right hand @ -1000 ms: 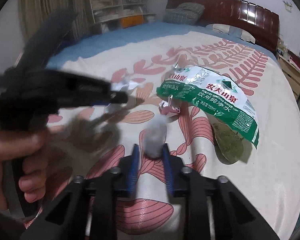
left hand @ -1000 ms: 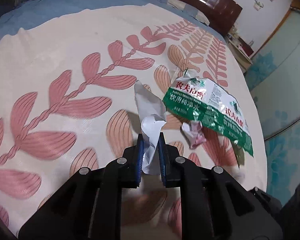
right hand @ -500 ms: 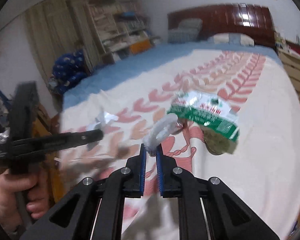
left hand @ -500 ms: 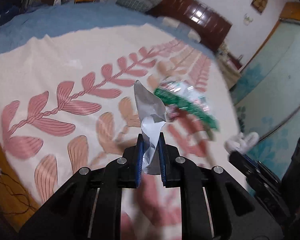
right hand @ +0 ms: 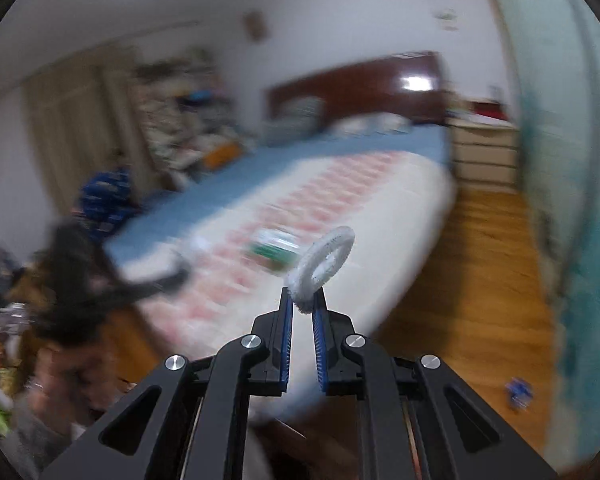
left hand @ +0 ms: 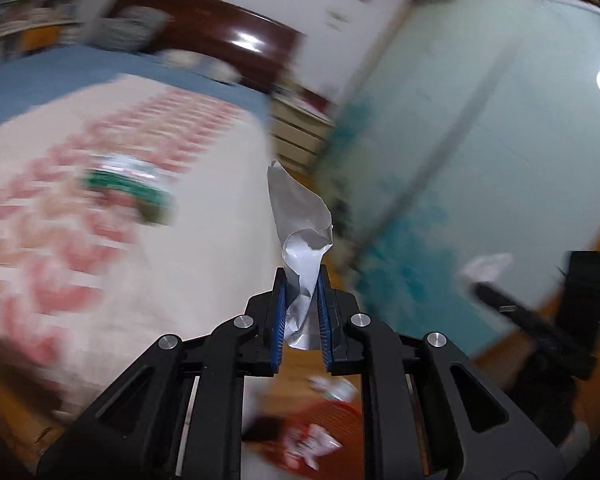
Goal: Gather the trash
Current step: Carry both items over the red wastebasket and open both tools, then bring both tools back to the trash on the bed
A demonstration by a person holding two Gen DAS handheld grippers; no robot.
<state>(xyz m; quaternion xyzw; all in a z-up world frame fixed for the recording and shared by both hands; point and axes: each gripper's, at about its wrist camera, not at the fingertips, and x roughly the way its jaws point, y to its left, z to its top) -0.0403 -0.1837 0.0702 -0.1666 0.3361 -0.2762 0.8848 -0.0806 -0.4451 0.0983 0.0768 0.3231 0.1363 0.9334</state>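
Note:
My left gripper [left hand: 302,280] is shut on a crumpled silver-white wrapper [left hand: 300,216] that sticks up from the jaws, held past the bed's edge above a red basket [left hand: 332,420] with scraps in it. My right gripper [right hand: 303,300] is shut on a white fuzzy ring [right hand: 324,260], held in the air off the bed's corner. A green and white plastic bag [left hand: 128,188] lies on the leaf-patterned bedspread [left hand: 60,240]; it also shows, blurred, in the right wrist view [right hand: 274,248]. The left gripper shows blurred in the right wrist view [right hand: 100,284].
Both views are motion-blurred. A dark wooden headboard [left hand: 228,36] is at the far end of the bed. A teal wall [left hand: 480,160] and a wooden floor [right hand: 480,280] lie to the right, with a small blue item [right hand: 520,390] on the floor. Cluttered shelves [right hand: 180,120] stand at the left.
Both grippers have lifted off the bed and swung right toward its edge with their loads. The red basket has come into the left wrist view.

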